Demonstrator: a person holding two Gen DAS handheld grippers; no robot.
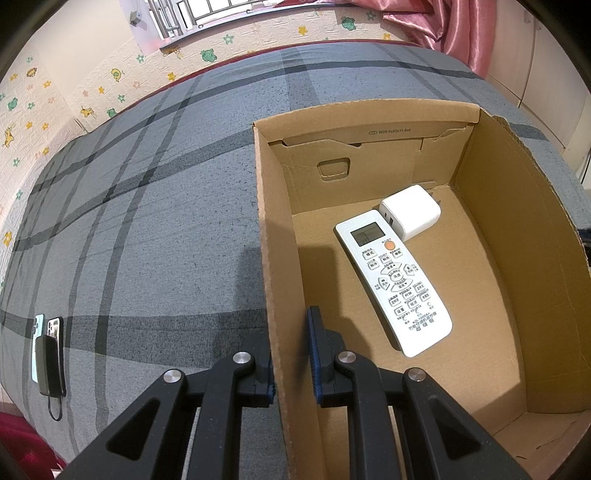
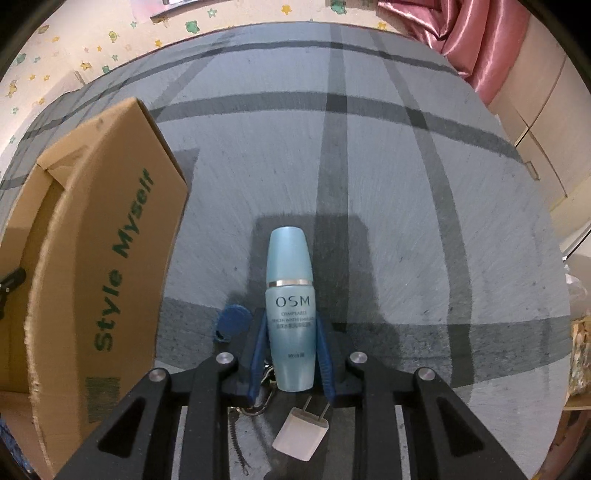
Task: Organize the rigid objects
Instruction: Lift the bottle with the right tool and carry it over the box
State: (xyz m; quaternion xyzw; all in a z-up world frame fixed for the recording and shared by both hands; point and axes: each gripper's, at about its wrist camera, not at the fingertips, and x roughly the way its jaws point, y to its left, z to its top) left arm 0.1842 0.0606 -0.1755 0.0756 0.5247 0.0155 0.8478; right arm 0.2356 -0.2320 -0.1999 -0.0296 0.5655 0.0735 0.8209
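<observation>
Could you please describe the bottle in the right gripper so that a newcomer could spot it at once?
On the grey plaid bedspread, right of the cardboard box, the right gripper clamps a pale blue bottle. Unlike the white plug adapter beneath, it bears "OSM" lettering and a silver band.

Home bedroom. Grey plaid bedsheet (image 1: 147, 221) fills frame centre; cartoon animal wall stickers (image 1: 92, 96) upper left; pink satin curtain (image 2: 461, 40) upper right; barred window (image 1: 192, 14) along top edge.
</observation>
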